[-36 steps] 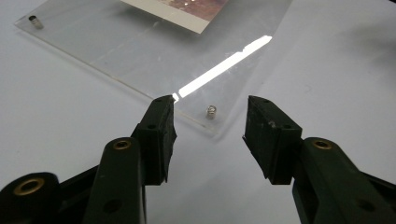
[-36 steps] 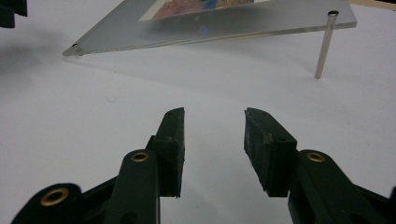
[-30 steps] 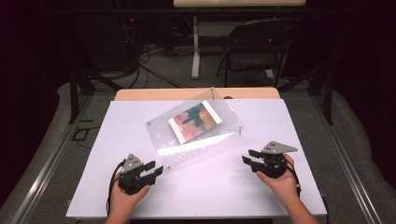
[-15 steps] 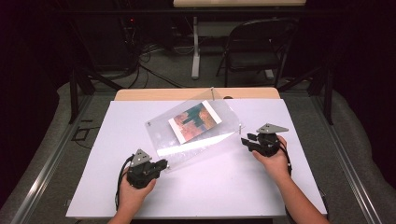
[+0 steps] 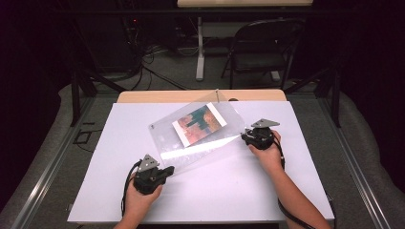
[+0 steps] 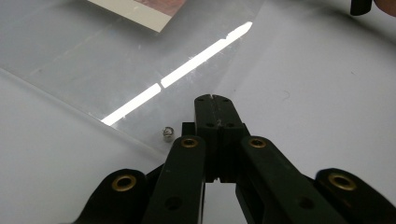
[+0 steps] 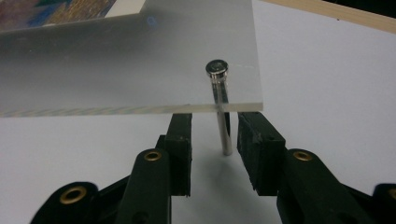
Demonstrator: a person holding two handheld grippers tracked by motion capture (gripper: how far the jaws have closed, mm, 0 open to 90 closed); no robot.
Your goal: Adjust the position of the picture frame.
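A clear acrylic panel (image 5: 200, 143) lies slanted across the middle of the white table (image 5: 239, 191), with a colourful picture (image 5: 199, 125) under it. My left gripper (image 5: 167, 170) is shut, and its tips (image 6: 215, 99) rest over the panel's near corner beside a small metal fitting (image 6: 167, 133). My right gripper (image 5: 244, 137) is at the panel's right corner. In the right gripper view it is open (image 7: 215, 117), its jaws standing either side of a thin metal pin (image 7: 224, 135) without touching it. The pin runs down through the panel corner (image 7: 140, 70), and its round head (image 7: 217, 67) sits on top.
A strip of wooden tabletop (image 5: 200, 96) runs behind the white sheet. A folding chair (image 5: 260, 47), a table leg and floor cables stand beyond it. Bare white surface lies between and in front of my hands.
Both hands moved forward to the panel. The right gripper went up and left to the right corner, around the pin. The left gripper slid right to the near corner.
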